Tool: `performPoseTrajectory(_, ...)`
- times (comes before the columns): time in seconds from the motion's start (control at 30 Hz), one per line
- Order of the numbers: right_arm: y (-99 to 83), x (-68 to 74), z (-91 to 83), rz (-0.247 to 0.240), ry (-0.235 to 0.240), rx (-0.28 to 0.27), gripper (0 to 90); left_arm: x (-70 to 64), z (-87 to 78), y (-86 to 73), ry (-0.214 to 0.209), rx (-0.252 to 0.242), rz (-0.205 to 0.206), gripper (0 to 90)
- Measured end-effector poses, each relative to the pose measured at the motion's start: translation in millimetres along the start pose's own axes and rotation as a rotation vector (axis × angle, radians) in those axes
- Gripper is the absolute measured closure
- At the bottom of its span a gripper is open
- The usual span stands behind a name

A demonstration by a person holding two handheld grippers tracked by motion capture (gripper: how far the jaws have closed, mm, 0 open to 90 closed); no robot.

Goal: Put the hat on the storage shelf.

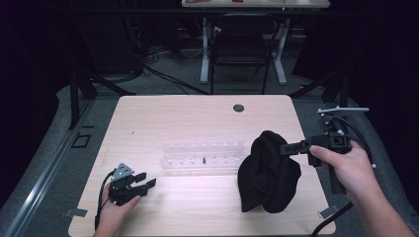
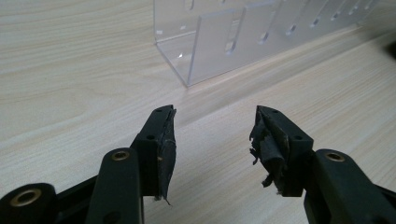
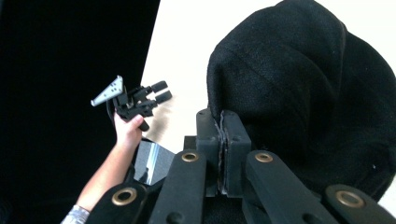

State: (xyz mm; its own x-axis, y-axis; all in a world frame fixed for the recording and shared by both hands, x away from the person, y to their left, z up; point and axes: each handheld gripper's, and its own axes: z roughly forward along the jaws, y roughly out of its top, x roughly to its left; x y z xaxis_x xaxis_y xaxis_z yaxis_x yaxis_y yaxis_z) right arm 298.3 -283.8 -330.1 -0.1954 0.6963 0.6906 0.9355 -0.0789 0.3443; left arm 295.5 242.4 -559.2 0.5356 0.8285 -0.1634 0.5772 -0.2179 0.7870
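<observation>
Right gripper (image 3: 223,140) jaws pinch the black cloth (image 1: 269,173); left gripper (image 2: 212,135) gapes wide, empty, above the table (image 1: 197,118).

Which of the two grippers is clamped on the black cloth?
The right gripper: its jaws are shut on the black cloth. The left gripper is open, apart from it.

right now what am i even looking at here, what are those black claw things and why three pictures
A person sits at a wooden table with a hand-held gripper in each hand. The high view looks down from above. The other two come from cameras riding on the grippers, looking along their black jaws. The left gripper is low over the table near a clear plastic rack, jaws apart, holding nothing. The right gripper has its jaws closed on the edge of a black cloth, lifting part of it while the rest sags onto the table. Behind the table stand a chair and another desk.
</observation>
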Motion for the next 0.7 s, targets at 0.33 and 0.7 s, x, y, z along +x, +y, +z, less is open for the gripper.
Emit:
performPoseTrajectory(0.33, 13.4, 12.3, -10.0, -0.002, 0.047, -0.046, 88.4, 0.2, 0.0, 0.1, 0.000, -0.002, 0.000, 48.9)
performPoseTrajectory(0.7, 28.3, 34.2, -9.3, -0.031, 0.073, -0.059, 88.3, 0.2, 0.2, 0.2, -0.001, -0.002, 0.003, 48.9)
